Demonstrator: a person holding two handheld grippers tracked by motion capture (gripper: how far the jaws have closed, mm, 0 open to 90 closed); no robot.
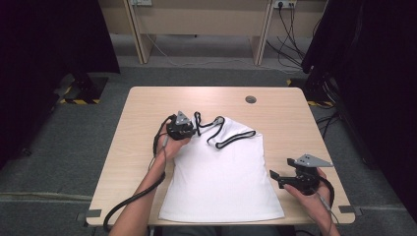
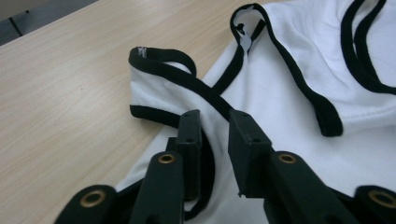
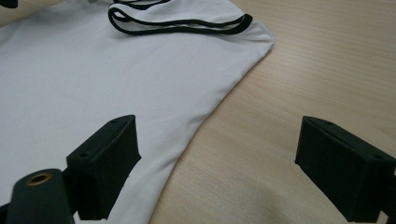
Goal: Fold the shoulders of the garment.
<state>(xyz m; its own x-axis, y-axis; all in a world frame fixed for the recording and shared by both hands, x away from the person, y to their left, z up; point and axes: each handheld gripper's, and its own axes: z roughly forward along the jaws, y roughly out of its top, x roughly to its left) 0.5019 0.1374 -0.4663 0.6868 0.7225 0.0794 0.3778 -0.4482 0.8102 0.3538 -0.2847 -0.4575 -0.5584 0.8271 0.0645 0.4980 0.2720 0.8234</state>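
Nearest, item one: right gripper [image 1: 281, 177], held low at the table's near right corner, jaws spread wide with nothing between them; it hovers just beside the garment's right edge, probably waiting its turn while the other hand works.

Item two: white tank top [image 1: 221, 177] with black trim, lying flat on the wooden table [image 1: 123, 162], hem toward the person, straps at the far end. The body is smoothed out, judged ready for folding or straightening. Its near hem runs close to the table edge.

Item three: left gripper [image 1: 189, 132], at the garment's far left shoulder. In the left gripper view its jaws stand a little apart over the armhole trim [image 2: 205, 88]; the pads do not appear to press the cloth, so the strap seems let go rather than pinched. The strap [image 2: 163, 58] lies looped on the wood.

Item four: table grommet [image 1: 251, 99], far side.

Hard to tell: how the tangled straps overlap.
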